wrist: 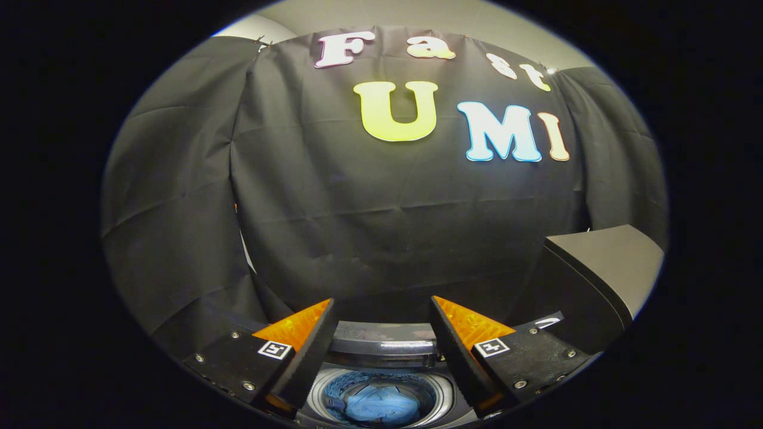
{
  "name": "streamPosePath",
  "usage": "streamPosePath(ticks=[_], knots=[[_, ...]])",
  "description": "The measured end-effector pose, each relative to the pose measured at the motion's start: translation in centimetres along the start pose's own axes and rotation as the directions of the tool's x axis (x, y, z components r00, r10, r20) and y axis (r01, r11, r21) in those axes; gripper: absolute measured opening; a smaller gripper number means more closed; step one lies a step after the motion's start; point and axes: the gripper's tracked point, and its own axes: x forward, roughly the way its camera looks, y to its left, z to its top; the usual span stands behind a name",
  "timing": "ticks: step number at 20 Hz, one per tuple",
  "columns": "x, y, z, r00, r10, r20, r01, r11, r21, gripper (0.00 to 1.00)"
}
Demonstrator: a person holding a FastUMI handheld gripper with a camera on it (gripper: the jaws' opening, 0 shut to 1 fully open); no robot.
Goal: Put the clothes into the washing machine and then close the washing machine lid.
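Two fingers of the gripper (381, 339) are standing apart at the bottom of the frame, clamping nothing. Between them, at bottom centre, the washing machine (381, 348) is sitting with its round drum showing, and the blue clothes (381, 405) are lying inside it. At lower right, the dark lid (602, 268) is standing raised.

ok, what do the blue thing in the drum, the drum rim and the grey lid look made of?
Blue garment: soft cloth, matte, shown by its folds and creases. Drum rim: looks like pale glossy plastic or metal with a bright sheen; can't tell which. Raised lid: smooth grey panel with a dull satin look, probably plastic or tinted glass. The gripper is open above the drum, fingers holding nothing.
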Motion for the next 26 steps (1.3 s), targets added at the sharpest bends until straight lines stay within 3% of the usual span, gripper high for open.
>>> streamPosePath(ticks=[5,10,18,26], knots=[[-2.5,0.8,-4.6,0.997,0.036,-0.067,-0.033,0.998,0.046,0.95],[-8.2,1.2,-8.2,0.99,0.078,-0.115,-0.072,0.996,0.052,0.95],[-22.2,-2.1,-9.2,0.979,0.196,-0.063,-0.192,0.979,0.066,0.95],[-37.9,-10.9,-7.5,0.992,0.109,0.066,-0.113,0.992,0.049,0.95]])
